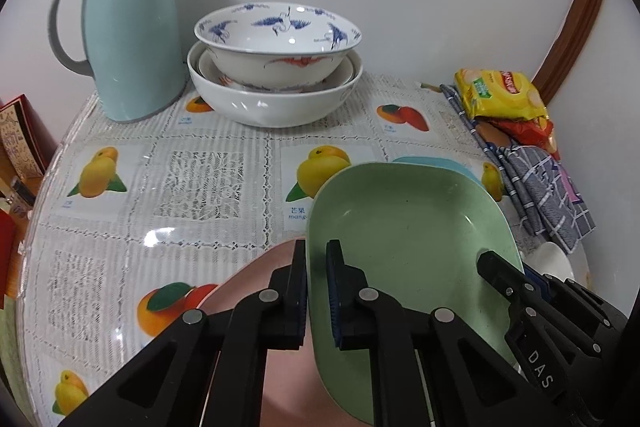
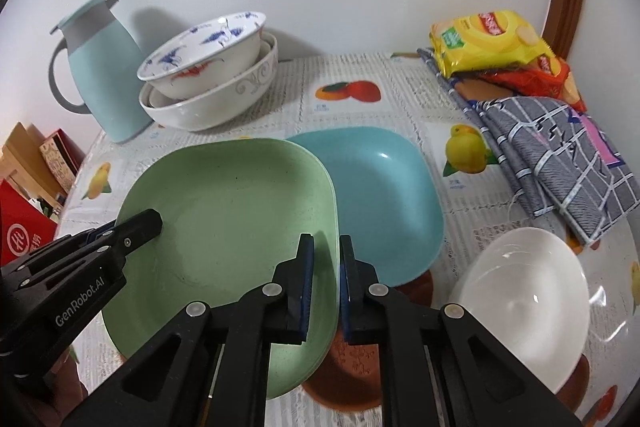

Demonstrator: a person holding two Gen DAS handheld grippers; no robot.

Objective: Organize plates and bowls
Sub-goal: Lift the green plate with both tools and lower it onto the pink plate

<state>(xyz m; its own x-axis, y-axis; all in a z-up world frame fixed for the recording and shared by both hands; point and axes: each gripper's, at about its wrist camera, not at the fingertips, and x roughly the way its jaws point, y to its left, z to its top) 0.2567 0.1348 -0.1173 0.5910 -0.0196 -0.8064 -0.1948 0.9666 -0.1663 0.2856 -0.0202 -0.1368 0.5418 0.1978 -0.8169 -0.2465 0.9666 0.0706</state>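
Both grippers, left [image 1: 316, 291] & right [image 2: 326, 283], clamp opposite rims of green plate [image 2: 228, 211]; probably light, stiff plastic, bit slippery; hold at the rim edge

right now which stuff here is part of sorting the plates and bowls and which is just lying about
Part of the job:
- green plate, gripped on opposite rims by the left gripper and right gripper
- blue plate
- brown plate
- white bowl
- stacked bowls

Just lying about:
- thermos jug
- snack packets
- checked cloth
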